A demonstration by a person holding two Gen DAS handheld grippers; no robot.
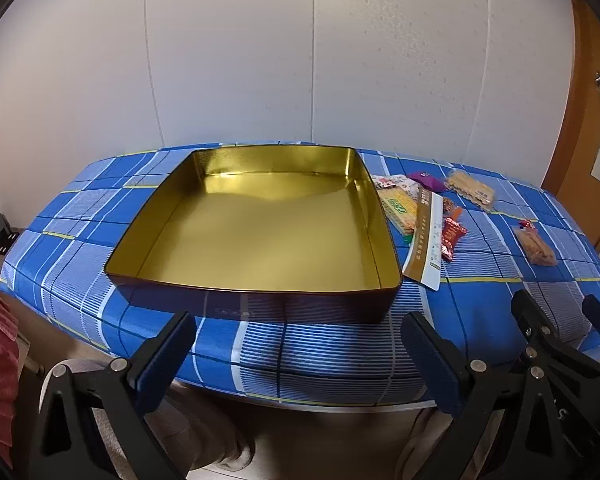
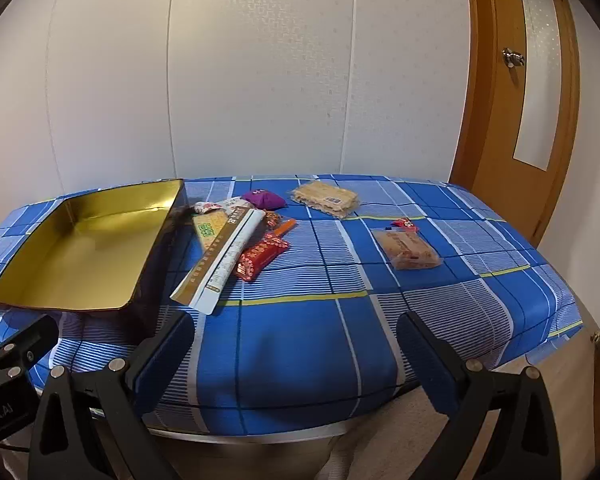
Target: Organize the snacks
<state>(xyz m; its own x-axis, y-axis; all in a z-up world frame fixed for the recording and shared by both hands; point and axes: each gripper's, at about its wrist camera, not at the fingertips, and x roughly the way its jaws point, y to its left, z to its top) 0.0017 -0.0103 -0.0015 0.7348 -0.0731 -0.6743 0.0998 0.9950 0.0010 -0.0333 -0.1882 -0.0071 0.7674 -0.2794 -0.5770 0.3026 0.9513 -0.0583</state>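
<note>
An empty gold-lined tin (image 1: 260,236) sits on the blue plaid table; it also shows at the left of the right wrist view (image 2: 80,256). Right of it lie snacks: a long brown-and-white packet (image 2: 220,260), a red wrapped bar (image 2: 262,258), a purple pouch (image 2: 264,199), a green-labelled cracker pack (image 2: 208,230), a clear pack of wafers (image 2: 326,199) and a clear pack of biscuits (image 2: 406,249). My left gripper (image 1: 300,360) is open and empty at the table's near edge, in front of the tin. My right gripper (image 2: 296,360) is open and empty, near the edge, right of the tin.
The table (image 2: 340,320) stands against a white wall. A wooden door (image 2: 520,120) is at the right. A small red candy (image 2: 404,223) lies behind the biscuit pack. The right gripper's body shows in the left wrist view (image 1: 560,344).
</note>
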